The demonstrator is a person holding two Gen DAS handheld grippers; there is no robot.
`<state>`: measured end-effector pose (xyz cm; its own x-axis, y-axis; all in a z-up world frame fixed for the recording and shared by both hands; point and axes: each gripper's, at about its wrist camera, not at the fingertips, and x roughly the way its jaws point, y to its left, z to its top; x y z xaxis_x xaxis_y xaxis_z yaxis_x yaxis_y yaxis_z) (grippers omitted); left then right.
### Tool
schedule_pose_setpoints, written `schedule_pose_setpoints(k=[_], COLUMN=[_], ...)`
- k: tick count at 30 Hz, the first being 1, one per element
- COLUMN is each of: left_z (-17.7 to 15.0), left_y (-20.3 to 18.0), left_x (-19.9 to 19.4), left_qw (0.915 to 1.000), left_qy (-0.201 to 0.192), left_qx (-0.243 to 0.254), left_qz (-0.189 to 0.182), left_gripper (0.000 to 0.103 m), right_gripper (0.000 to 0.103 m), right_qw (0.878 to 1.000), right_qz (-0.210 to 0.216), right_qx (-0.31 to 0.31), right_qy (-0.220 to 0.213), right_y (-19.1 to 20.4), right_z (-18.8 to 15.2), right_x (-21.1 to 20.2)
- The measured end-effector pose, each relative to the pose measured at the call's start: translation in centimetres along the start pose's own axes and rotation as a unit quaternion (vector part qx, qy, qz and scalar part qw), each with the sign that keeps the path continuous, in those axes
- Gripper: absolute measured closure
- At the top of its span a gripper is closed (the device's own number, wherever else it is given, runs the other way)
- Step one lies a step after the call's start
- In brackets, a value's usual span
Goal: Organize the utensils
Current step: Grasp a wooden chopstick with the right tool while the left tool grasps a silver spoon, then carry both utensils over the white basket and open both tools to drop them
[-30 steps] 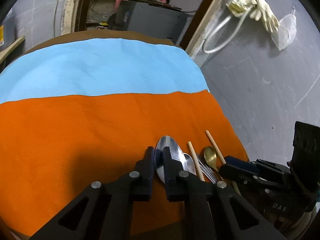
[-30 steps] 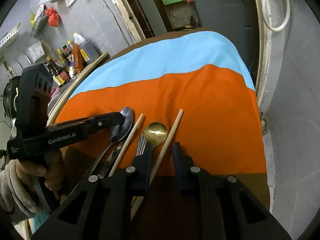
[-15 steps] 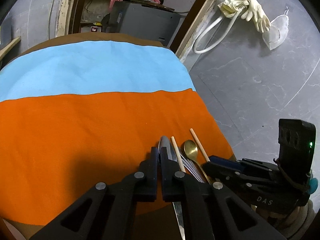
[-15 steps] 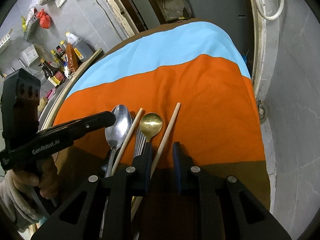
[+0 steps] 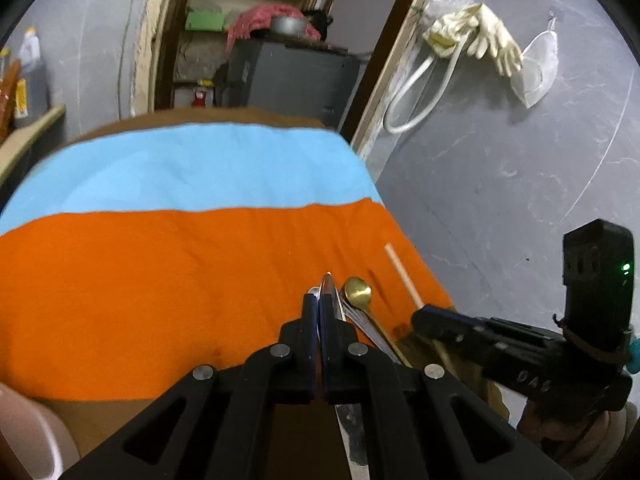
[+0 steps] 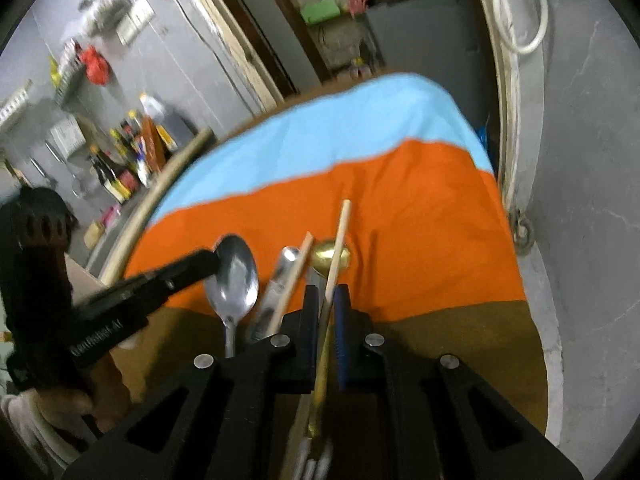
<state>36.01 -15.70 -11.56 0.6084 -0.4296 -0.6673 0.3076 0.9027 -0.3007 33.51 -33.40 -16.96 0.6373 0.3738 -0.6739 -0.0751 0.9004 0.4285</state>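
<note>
Both my grippers lifted since a second ago: left gripper (image 5: 319, 312) clamps the big spoon (image 6: 232, 276) at lower center, right gripper (image 6: 327, 308) pinches a chopstick (image 6: 338, 248). Nothing's sorted yet; gold spoon (image 5: 358, 289) and the rest lie bunched on the orange cloth (image 5: 160, 280).

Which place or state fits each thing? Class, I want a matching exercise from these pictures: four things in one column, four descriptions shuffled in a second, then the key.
Column A
1. left gripper
2. right gripper
3. gold spoon
4. pale gloves

Column B
a. hanging on the grey wall
b. shut on a wooden chopstick
c. lying on the orange cloth
d. shut on the silver spoon

Pairs: 1-d, 2-b, 3-c, 4-a
</note>
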Motion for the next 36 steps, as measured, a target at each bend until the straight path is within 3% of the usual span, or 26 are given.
schedule_pose_setpoints(k=[6,18,27,36], left_z=[-0.2,0.8,2.2,3.3], left_y=[-0.8,-0.4,2.1,6.4], left_x=[-3.3,-10.6,-16.6,-23.9], left_qw=[0.9986,0.9886,0.981,0.9664], left_qy=[-0.044,-0.135,-0.184,-0.244], left_qx=[0.021,0.05,0.03,0.011], left_qz=[0.022,0.045,0.053,0.081], left_gripper=[0.101,0.101,0.101,0.101], right_gripper=[0.099,0.099,0.099,0.099], right_qw=[0.995,0.985,0.968,0.944], right_qz=[0.038,0.055,0.091,0.12], right_qx=[-0.018,-0.021,-0.055,-0.115], right_qy=[-0.087,-0.161,-0.229,-0.284], right_y=[2.5,6.5,11.9,20.3], right_z=[-0.3,-0.5,1.5,3.5], right_x=[-3.6,-7.2,-9.4,-10.8])
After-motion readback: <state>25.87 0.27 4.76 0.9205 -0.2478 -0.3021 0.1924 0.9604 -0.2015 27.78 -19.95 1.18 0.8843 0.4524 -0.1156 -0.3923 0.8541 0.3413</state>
